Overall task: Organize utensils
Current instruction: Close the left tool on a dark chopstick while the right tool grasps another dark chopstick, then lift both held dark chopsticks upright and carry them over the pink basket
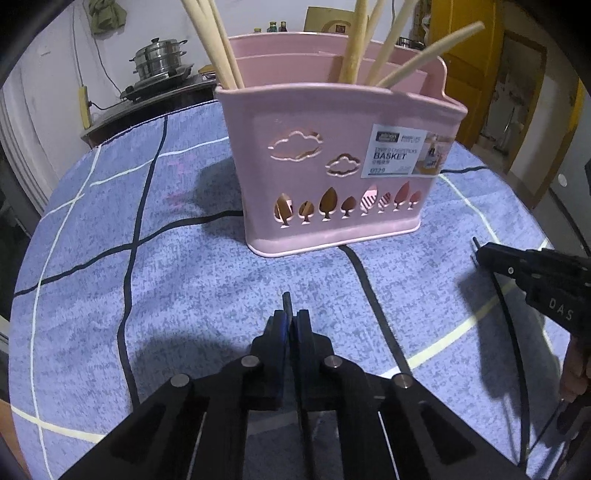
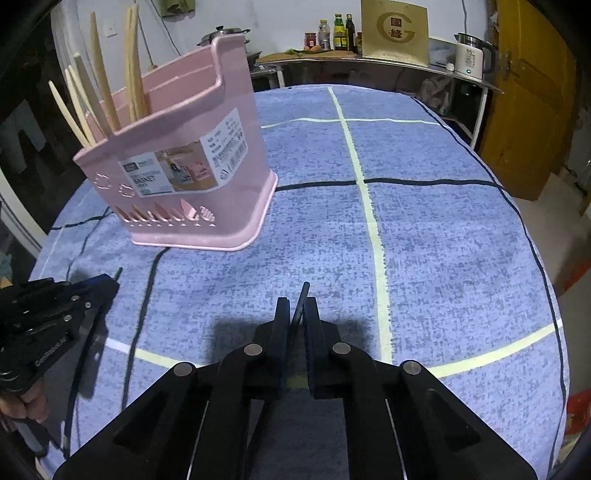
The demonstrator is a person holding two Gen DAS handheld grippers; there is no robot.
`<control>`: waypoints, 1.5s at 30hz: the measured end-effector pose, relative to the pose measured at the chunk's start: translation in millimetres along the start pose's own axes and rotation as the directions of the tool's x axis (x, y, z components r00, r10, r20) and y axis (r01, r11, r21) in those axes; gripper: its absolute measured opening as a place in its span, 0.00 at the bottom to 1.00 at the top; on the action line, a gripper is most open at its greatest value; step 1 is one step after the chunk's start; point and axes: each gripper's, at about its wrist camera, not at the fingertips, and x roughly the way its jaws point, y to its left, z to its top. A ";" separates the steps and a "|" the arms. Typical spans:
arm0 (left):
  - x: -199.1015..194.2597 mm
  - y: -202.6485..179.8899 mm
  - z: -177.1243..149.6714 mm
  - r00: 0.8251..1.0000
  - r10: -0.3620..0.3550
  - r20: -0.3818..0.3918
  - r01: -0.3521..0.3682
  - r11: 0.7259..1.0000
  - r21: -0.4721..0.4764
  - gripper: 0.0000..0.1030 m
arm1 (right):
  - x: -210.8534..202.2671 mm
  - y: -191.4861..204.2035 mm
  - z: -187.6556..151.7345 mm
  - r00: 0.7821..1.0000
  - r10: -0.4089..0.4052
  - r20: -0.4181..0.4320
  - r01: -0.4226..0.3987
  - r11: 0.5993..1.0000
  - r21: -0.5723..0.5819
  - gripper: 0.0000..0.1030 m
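A pink utensil basket (image 1: 332, 173) stands upright on the blue checked tablecloth (image 1: 184, 277), with several pale wooden chopsticks (image 1: 221, 48) standing in its compartments. It also shows in the right wrist view (image 2: 192, 173), with the chopsticks (image 2: 99, 92) at its left end. My left gripper (image 1: 291, 321) is shut and empty, low over the cloth in front of the basket. My right gripper (image 2: 297, 314) is shut and empty, over the cloth to the right of the basket. Each gripper shows in the other's view, the right (image 1: 480, 251) and the left (image 2: 110, 280).
The round table's cloth (image 2: 424, 221) spreads to the right of the basket. Behind it are a steel steamer pot (image 1: 159, 59), a counter with bottles (image 2: 336, 33), a white kettle (image 2: 471, 55) and a yellow door (image 2: 528, 92).
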 end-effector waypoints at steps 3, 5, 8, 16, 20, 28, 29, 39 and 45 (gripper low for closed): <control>-10.4 1.9 1.9 1.000 -0.013 0.019 0.013 1.000 -0.009 0.05 | -7.9 1.6 1.4 1.000 0.013 0.015 -0.013 1.000 -0.007 0.07; -22.0 3.3 4.3 0.999 -0.025 0.039 0.026 1.000 -0.013 0.04 | -17.6 4.1 3.9 0.999 0.026 0.037 -0.025 1.000 -0.012 0.06; -42.3 4.8 10.0 0.997 -0.031 0.075 0.032 0.999 -0.014 0.04 | -32.4 8.3 8.3 0.997 0.041 0.069 -0.040 0.999 -0.019 0.06; -108.4 8.0 27.6 0.980 -0.052 0.191 0.054 0.999 -0.003 0.04 | -86.5 24.1 25.5 0.980 0.081 0.184 -0.073 0.996 -0.051 0.05; -142.2 2.2 34.4 0.967 -0.059 0.249 0.058 0.998 0.012 0.04 | -116.5 33.4 32.0 0.964 0.099 0.247 -0.082 0.994 -0.076 0.04; -190.3 -1.5 39.6 0.942 -0.067 0.330 0.061 0.998 0.029 0.04 | -157.7 45.1 37.5 0.934 0.125 0.336 -0.091 0.989 -0.116 0.04; -195.0 -1.5 39.9 0.939 -0.068 0.337 0.062 0.998 0.029 0.04 | -162.6 46.8 37.9 0.929 0.128 0.347 -0.091 0.988 -0.122 0.04; -209.8 -1.3 35.3 0.934 -0.076 0.349 0.070 0.997 0.030 0.04 | -177.1 53.8 36.8 0.917 0.146 0.371 -0.098 0.985 -0.145 0.04; -218.6 -2.0 35.7 0.932 -0.090 0.351 0.083 0.996 0.036 0.04 | -182.9 59.0 38.0 0.910 0.165 0.380 -0.107 0.980 -0.169 0.04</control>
